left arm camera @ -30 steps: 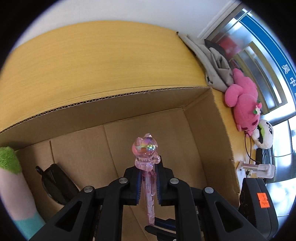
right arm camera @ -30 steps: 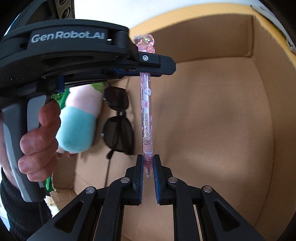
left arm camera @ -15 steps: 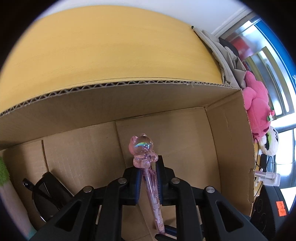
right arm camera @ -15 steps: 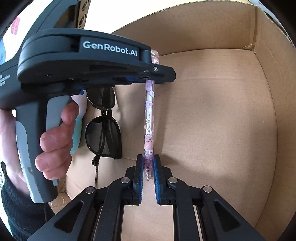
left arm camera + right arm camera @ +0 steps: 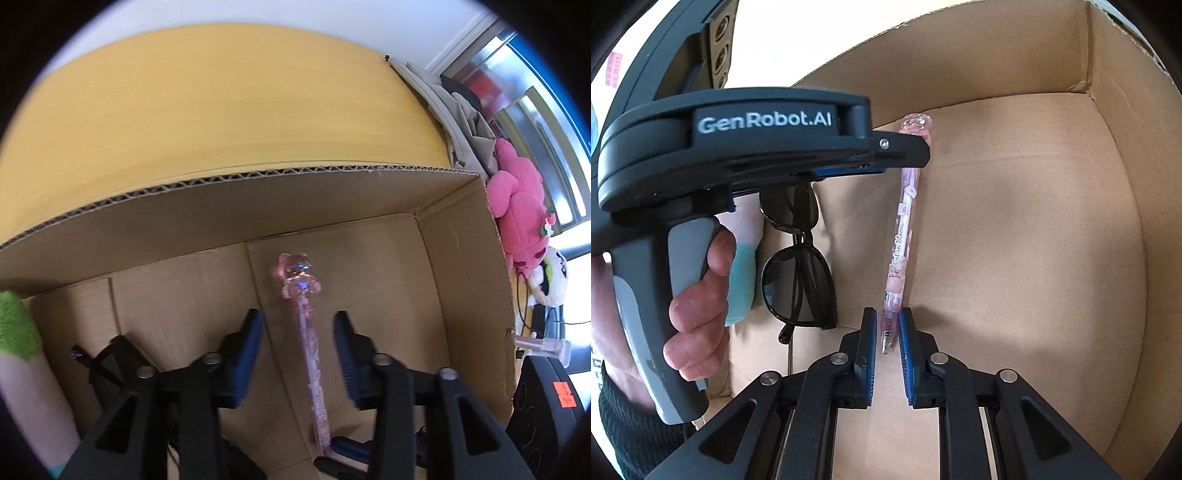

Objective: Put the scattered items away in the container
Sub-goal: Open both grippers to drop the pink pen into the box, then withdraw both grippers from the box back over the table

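A pink pen with a clear bear top (image 5: 308, 347) (image 5: 900, 240) lies inside the cardboard box (image 5: 295, 206) (image 5: 1052, 229). My left gripper (image 5: 298, 334) is open, its jaws apart on either side of the pen without touching it. My right gripper (image 5: 887, 326) has its jaws slightly apart around the pen's tip; they look just off it. Black sunglasses (image 5: 799, 280) (image 5: 110, 354) and a plush toy with a green top (image 5: 18, 350) lie in the box's left part.
The box stands on a yellow wooden table (image 5: 221, 122). Beyond its right wall sit a pink plush (image 5: 517, 218), a white plush (image 5: 550, 280), grey cloth (image 5: 454, 103) and a black device with an orange sticker (image 5: 546, 402).
My left gripper has opened and let go of the pen. My right gripper's jaws have parted slightly. The pen has come down into the box.
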`<action>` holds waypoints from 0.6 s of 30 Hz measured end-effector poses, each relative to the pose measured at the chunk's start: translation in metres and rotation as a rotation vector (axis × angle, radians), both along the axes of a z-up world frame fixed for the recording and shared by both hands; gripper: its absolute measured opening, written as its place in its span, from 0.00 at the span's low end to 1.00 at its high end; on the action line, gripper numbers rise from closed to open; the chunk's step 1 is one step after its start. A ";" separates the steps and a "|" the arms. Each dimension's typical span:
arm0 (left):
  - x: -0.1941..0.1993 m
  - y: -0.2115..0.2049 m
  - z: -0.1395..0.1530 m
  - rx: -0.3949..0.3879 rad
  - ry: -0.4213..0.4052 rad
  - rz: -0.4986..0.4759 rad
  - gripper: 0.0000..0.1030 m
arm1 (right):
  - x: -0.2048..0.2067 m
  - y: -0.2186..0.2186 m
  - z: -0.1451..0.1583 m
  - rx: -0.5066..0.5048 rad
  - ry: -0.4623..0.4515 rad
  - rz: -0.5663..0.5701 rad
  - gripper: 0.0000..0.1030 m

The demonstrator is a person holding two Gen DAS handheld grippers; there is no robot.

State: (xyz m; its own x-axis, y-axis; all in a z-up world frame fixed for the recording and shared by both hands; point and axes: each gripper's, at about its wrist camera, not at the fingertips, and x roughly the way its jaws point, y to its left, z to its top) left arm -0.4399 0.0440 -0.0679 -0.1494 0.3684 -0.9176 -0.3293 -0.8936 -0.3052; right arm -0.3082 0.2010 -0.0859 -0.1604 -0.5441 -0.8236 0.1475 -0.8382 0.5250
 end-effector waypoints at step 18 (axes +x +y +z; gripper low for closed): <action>0.174 -0.068 0.135 -0.060 0.536 0.137 0.74 | 0.125 0.004 0.120 0.322 0.510 0.046 0.99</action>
